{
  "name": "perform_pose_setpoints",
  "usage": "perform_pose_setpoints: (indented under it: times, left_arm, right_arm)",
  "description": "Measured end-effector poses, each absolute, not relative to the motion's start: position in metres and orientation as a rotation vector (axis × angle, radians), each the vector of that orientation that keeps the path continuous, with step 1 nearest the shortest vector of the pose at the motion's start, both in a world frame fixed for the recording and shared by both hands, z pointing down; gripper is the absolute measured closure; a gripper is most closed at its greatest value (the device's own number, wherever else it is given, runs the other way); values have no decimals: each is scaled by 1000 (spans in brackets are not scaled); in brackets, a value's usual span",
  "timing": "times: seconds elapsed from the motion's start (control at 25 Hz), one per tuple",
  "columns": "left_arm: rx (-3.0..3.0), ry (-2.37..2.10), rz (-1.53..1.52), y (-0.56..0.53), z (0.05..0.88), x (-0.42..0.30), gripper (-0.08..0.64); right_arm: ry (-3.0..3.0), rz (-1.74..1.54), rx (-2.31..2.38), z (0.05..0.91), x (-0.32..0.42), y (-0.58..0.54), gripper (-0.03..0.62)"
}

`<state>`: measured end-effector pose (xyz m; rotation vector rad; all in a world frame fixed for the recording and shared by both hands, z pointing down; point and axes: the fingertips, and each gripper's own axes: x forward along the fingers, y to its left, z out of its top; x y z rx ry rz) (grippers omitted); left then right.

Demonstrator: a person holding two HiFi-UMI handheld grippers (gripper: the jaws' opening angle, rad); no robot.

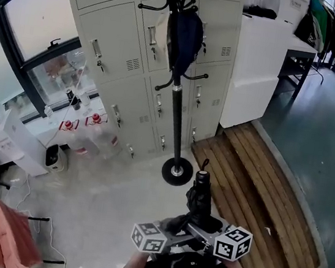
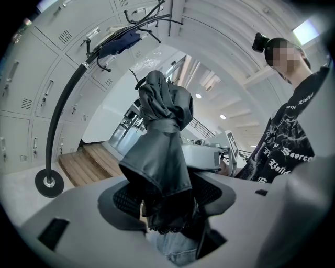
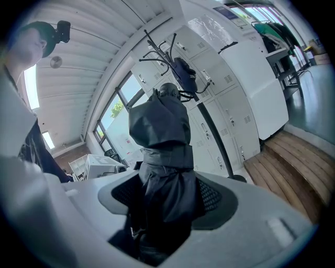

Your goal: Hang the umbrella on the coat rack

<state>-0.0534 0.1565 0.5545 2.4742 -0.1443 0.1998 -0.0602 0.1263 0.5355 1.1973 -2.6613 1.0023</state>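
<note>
Coat rack point(image 1: 176, 119) top cut by head view's upper edge; umbrella point(image 1: 198, 200) lower end buried within left claw point(image 2: 167, 198), right claw point(image 3: 167, 199).

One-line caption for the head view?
The left tool and right tool clamp a folded black umbrella upright, facing the coat rack.

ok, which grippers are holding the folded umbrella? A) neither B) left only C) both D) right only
C: in each gripper view, the jaws of the left gripper and of the right gripper press on the dark fabric of the umbrella.
</note>
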Motion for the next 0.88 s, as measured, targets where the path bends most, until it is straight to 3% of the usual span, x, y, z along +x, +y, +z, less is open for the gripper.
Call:
perform_pose_setpoints:
  times: [0.88]
  left_arm:
    - [2489,-229,213,56,553,-27,275]
  right_arm:
    - [-2672,961,1095,536,-36,26,311]
